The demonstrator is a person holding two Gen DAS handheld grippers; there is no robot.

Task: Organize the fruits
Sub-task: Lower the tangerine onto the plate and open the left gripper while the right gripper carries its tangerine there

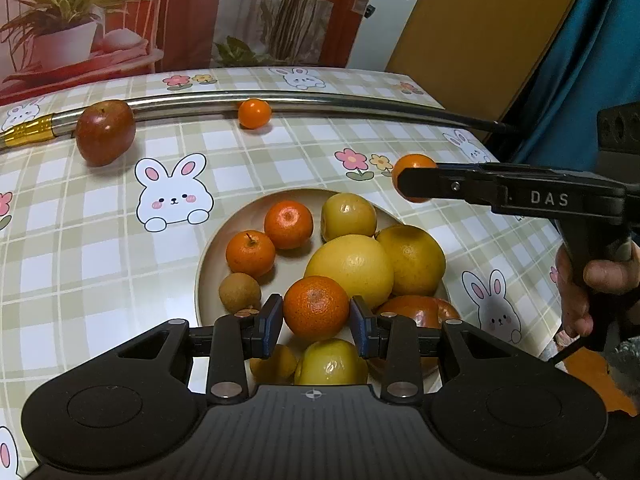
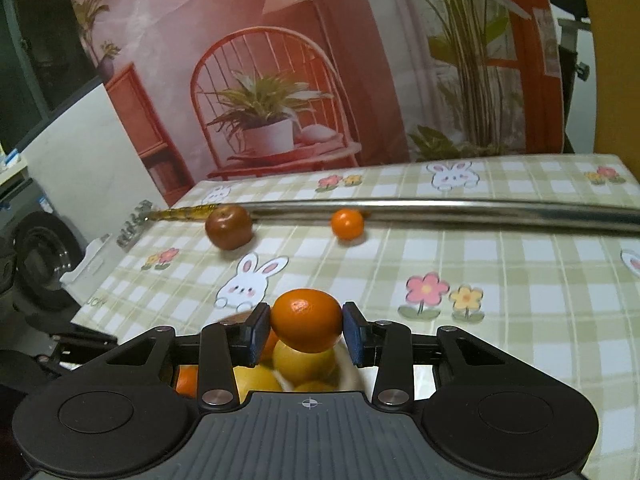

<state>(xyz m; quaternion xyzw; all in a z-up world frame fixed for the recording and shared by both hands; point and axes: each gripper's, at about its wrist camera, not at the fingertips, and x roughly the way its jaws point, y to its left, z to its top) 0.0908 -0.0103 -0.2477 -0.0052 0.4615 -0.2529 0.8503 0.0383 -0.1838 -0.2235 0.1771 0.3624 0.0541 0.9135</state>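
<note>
A beige plate on the checked tablecloth holds several oranges, yellow citrus fruits and a brown fruit. My left gripper is shut on an orange just above the plate's near side. My right gripper is shut on a small orange and holds it above the plate's right rim; it shows in the left wrist view too. A red apple and a small orange lie on the cloth at the back, against a metal tube.
A long curved metal tube with a gold fitting lies across the back of the table. The table's right edge is near my right hand. A printed backdrop stands behind the table.
</note>
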